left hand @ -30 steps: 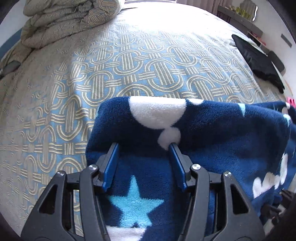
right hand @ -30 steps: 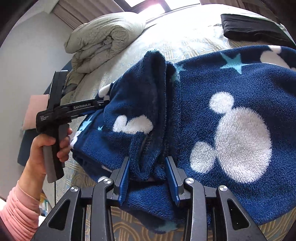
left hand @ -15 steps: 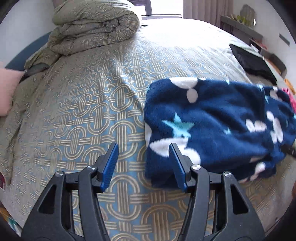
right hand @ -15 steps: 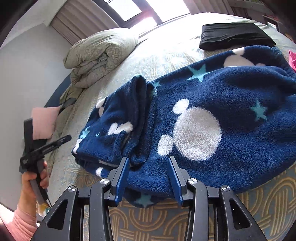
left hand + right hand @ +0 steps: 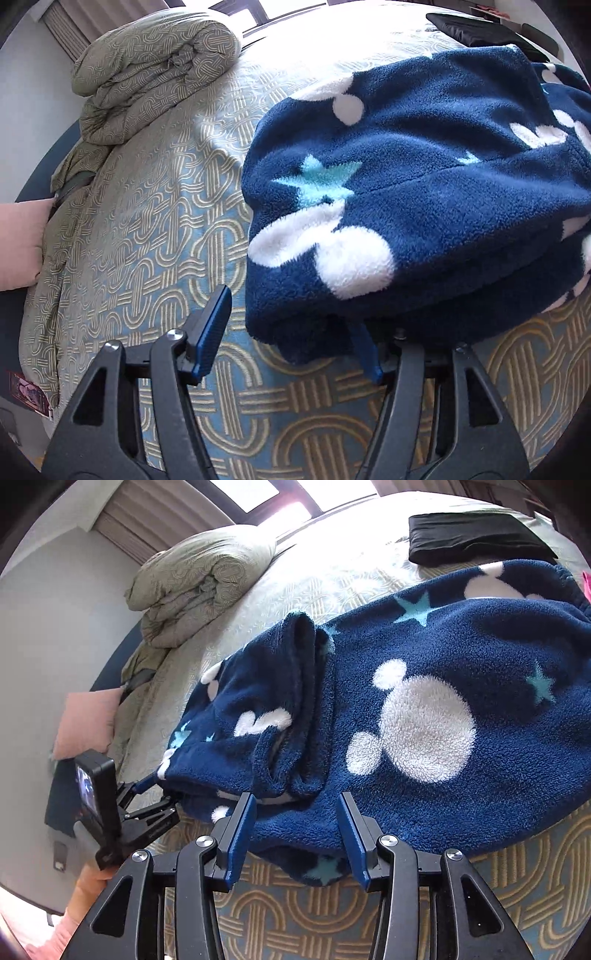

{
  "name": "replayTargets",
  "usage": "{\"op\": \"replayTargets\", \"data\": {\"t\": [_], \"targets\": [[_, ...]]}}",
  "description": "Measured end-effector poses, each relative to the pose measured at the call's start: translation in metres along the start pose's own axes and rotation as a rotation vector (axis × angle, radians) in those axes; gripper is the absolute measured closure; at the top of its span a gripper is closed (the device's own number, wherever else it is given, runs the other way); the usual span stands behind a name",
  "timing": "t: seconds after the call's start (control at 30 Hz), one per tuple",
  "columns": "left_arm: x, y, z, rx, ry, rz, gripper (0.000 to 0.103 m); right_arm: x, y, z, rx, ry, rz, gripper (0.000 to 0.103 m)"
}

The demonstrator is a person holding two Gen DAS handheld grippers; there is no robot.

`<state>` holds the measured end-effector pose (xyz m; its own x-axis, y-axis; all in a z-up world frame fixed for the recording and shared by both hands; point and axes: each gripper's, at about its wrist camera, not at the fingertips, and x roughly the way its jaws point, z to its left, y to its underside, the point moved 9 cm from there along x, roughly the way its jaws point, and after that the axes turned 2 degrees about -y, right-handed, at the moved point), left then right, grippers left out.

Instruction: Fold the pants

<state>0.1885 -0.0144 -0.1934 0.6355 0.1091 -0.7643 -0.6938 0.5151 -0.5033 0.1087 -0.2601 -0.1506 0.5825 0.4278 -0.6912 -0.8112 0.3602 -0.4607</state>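
The navy fleece pants (image 5: 424, 192) with white mouse shapes and teal stars lie folded in a thick stack on the patterned bedspread (image 5: 155, 236). My left gripper (image 5: 291, 332) is open at the stack's near left corner; its right finger is under the fleece edge, its left finger beside it on the bed. In the right wrist view the pants (image 5: 424, 716) fill the middle, and my right gripper (image 5: 295, 830) is open at their near edge, holding nothing. The left gripper (image 5: 155, 794) shows at the stack's left end.
A rolled grey-green duvet (image 5: 147, 77) lies at the far left of the bed. A folded black garment (image 5: 476, 535) lies at the far right. A pink pillow (image 5: 86, 723) sits at the left edge. The bed's near edge is just below both grippers.
Both grippers have let go of the pants and pulled back. The left gripper drew away, then came in low at the stack's left corner. The right gripper stays at the near edge.
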Motion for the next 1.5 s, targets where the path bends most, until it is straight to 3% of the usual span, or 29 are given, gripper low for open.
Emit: {"op": "replayTargets", "data": {"t": [0.13,0.27,0.37,0.63,0.77,0.9,1.0,1.13,1.33,1.5], "targets": [[0.003,0.007,0.026,-0.136,0.030,0.014,0.035,0.016,-0.004,0.004,0.030,-0.002,0.019,0.047],[0.008,0.031,0.062,-0.296,0.089,0.034,0.034,0.026,-0.010,0.005,0.039,0.011,0.032,0.046],[0.005,0.040,0.071,-0.344,0.128,0.020,0.034,0.029,-0.011,0.004,0.030,0.013,0.043,0.046],[-0.011,0.040,0.062,-0.255,0.068,-0.011,0.034,0.032,-0.012,-0.002,0.023,0.033,0.052,0.046],[-0.019,0.048,0.072,-0.310,0.104,0.001,0.034,0.028,-0.014,-0.004,0.023,0.040,0.048,0.046],[-0.048,0.031,0.069,-0.288,0.137,-0.072,0.034,0.008,-0.018,-0.009,-0.026,0.111,-0.007,0.046],[-0.071,0.003,0.049,-0.237,0.184,-0.137,0.034,-0.014,-0.022,-0.022,-0.053,0.190,-0.065,0.046],[-0.087,-0.038,0.001,-0.152,0.265,-0.186,0.034,-0.046,-0.025,-0.051,0.011,0.214,-0.132,0.046],[-0.092,-0.088,-0.083,-0.033,0.290,-0.189,0.034,-0.095,-0.023,-0.120,0.163,0.274,-0.214,0.046],[-0.085,-0.113,-0.140,0.044,0.312,-0.159,0.034,-0.123,-0.018,-0.166,0.280,0.265,-0.260,0.046]]}}
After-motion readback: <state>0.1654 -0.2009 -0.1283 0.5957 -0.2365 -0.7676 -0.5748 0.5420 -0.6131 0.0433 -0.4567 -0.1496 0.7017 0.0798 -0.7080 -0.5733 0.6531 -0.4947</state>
